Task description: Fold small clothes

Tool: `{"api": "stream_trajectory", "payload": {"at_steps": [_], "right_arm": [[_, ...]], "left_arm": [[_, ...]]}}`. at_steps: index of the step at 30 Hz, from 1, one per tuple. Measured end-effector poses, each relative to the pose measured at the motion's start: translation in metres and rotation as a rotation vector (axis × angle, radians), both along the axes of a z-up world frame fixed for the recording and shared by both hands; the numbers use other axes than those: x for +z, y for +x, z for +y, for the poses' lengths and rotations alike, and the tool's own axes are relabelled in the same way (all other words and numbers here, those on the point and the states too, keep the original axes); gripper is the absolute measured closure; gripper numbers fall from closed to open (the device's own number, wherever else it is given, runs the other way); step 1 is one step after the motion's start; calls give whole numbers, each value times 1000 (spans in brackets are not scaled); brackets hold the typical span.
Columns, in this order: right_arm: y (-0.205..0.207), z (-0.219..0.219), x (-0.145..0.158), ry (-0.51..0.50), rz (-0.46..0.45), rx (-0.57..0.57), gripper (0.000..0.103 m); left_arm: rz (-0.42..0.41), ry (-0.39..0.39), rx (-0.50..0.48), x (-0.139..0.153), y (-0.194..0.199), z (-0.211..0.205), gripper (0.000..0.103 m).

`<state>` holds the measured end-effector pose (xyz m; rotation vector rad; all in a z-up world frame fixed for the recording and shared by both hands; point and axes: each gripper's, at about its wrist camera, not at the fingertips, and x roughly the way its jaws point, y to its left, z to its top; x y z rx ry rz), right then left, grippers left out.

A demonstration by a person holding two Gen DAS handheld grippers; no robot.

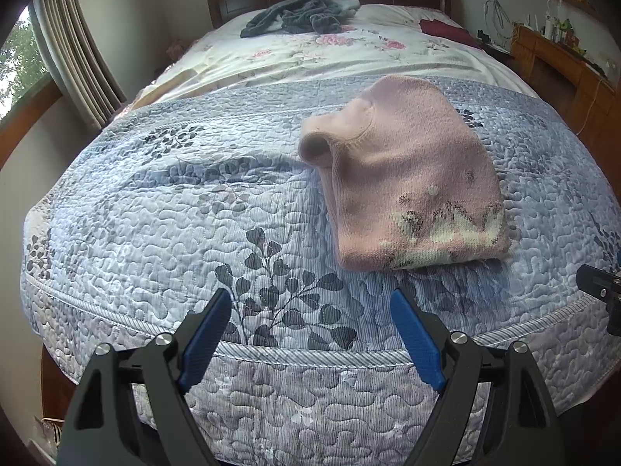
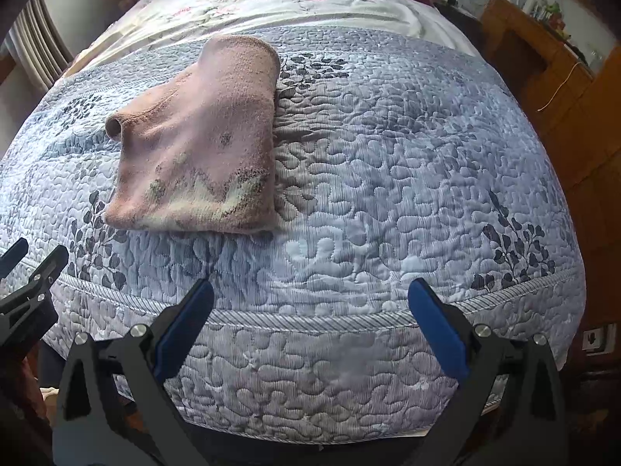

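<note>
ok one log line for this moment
pink sweater folded on blue quilt | left gripper open | right gripper open | neither touching it

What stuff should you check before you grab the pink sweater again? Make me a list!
1. Left gripper open and holding nothing: ok.
2. Right gripper open and holding nothing: ok.
3. Pink sweater lies folded on the blue quilt, nothing on top of it: ok.
4. Fold is tidy: not ok, the collar end bulges up and stands open.
5. Both grippers back off the sweater, near the foot of the bed: ok.
6. Grey clothes near the headboard are out of the way: ok.
</note>
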<state>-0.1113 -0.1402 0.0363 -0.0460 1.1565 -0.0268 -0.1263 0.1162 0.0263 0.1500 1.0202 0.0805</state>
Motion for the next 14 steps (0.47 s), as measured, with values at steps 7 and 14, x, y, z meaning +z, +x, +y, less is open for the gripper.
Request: {"api": "stream_trajectory", "payload": {"at_steps": [7,14], "right_arm": [[2,0,-4,-8,16,-10,3],[2,0,-4,-4,20,-8,3]], "left_arm": [[9,-2,0,-3,1,1,19],[7,0,2,-3,1,2,19]]}}
